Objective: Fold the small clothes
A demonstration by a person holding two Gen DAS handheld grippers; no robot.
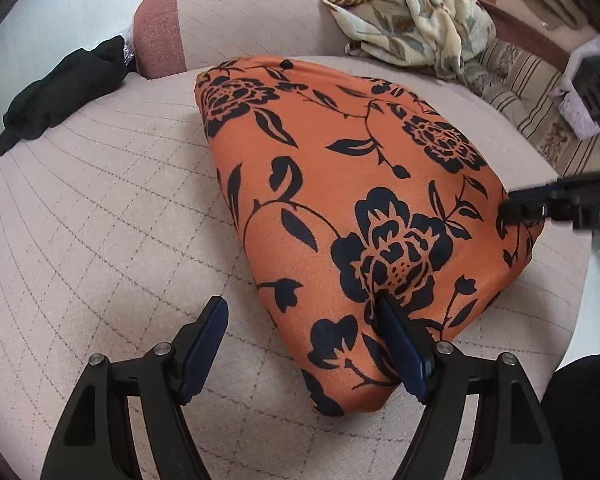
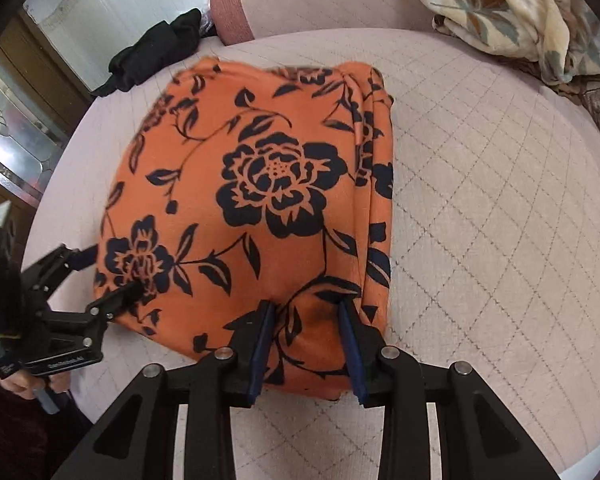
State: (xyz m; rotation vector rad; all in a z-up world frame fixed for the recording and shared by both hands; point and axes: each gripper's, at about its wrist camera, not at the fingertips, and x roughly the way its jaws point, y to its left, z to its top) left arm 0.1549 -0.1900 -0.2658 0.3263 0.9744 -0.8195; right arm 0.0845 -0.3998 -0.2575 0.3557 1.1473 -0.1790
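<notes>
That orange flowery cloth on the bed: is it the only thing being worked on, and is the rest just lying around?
In use:
orange floral cloth
left gripper, open at its near corner
right gripper, open over its edge

Just lying about:
black garment
cream leaf-print blanket
pink pillow
</notes>
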